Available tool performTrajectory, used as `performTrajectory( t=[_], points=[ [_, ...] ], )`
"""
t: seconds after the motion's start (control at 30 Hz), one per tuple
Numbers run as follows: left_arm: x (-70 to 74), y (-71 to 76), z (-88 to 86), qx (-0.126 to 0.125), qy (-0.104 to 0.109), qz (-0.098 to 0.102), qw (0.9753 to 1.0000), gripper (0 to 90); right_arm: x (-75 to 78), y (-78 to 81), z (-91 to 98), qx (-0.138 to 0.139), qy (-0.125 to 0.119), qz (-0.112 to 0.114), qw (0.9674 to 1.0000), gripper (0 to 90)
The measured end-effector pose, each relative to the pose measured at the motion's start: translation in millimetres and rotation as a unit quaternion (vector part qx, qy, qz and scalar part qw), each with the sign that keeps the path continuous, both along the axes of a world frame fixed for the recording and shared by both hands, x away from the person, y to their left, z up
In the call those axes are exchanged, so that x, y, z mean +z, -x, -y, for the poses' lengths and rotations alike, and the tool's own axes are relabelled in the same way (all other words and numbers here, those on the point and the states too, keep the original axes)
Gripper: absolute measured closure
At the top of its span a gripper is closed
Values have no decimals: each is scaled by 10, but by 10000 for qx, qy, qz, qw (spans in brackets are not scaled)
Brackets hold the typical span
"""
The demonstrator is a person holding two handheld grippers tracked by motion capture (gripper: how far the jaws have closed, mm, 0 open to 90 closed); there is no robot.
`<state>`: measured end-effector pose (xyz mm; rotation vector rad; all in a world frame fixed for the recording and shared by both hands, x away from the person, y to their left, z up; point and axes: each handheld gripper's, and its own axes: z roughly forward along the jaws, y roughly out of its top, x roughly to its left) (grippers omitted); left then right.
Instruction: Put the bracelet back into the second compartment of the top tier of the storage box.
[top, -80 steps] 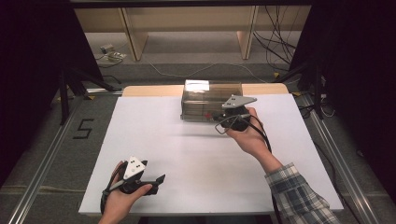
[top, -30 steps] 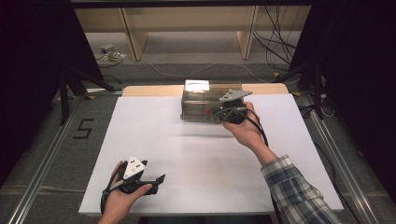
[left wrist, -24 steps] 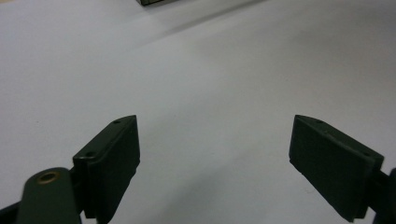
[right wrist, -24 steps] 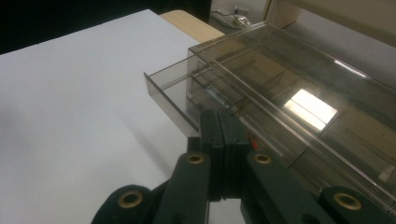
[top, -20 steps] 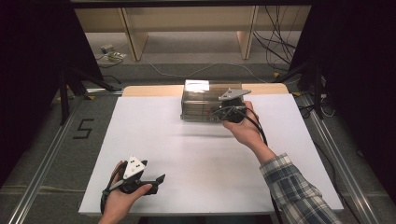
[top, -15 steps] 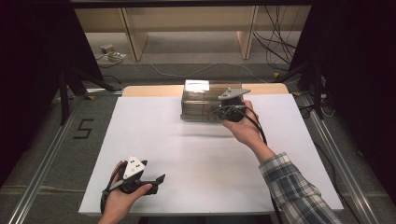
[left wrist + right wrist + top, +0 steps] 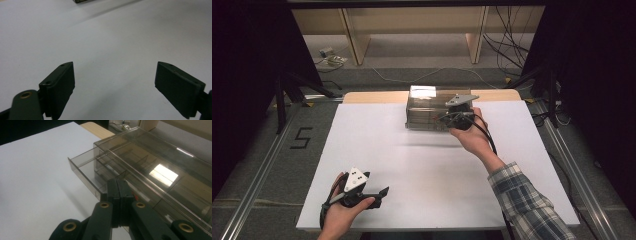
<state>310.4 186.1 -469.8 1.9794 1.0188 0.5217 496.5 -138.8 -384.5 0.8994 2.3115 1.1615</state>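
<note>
White table top (image 7: pixel 412 150) laid over a wooden board (image 7: pixel 372 96), a "5" (image 7: pixel 301 138) marked on the floor (left side), cables (image 7: pixel 507 47) trailed behind, wooden shelving (image 7: pixel 412 20) seen beyond.

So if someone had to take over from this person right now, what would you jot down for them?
Right gripper: fingers shut on the front wall of the clear drawer, which sticks partly out of the smoky plastic drawer box at the far edge of the white table.
Left gripper: open, holding nothing, near the front left of the table.
Done: drawer gripped and partly open.
Left: probably slide it on; which way isn't evident.
</note>
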Motion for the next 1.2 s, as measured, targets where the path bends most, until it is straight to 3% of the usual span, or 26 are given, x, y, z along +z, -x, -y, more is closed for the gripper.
performTrajectory(
  t=[1.2],
  points=[
    [-1,-1,4,-15,1,8,10000,163,-107,-182,-49,-184,65,-169,9997,900]
  ],
)
